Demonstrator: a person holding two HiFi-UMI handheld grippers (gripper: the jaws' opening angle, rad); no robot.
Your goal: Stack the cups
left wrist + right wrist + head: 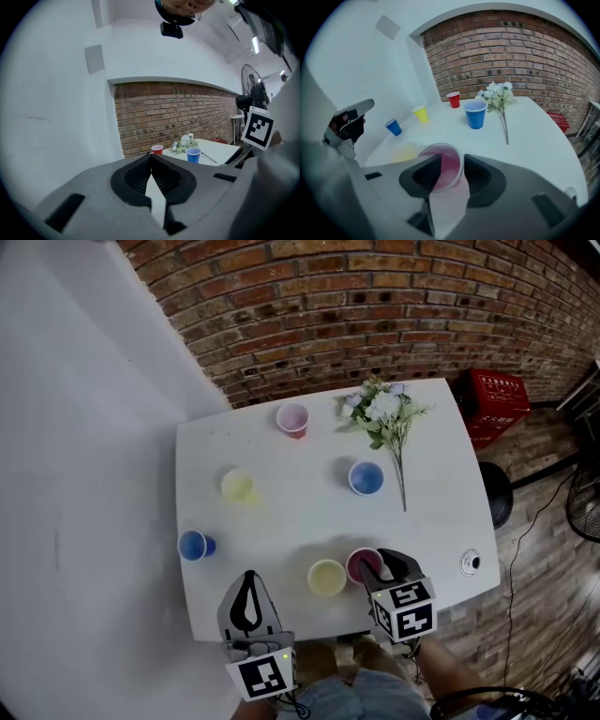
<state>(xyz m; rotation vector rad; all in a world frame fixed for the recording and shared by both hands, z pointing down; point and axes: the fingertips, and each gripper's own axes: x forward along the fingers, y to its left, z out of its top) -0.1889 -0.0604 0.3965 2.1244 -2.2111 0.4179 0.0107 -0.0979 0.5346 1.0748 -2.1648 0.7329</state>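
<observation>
Right gripper view, right tongs (452,159) spread wide astride rim of pink cup (446,168), left tongs (151,157) pinched together

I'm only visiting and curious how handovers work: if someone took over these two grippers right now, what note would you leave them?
Left gripper: shut, empty, at the table's near edge.
Right gripper: open, near red cup's wall between its jaws, pads not pressing.
Cups: near red cup stands beside the near yellow cup; left blue cup at the left edge; far yellow cup, far blue cup and far red cup stand apart farther back.
Done: no stack visible.
Left: nest all six.
</observation>
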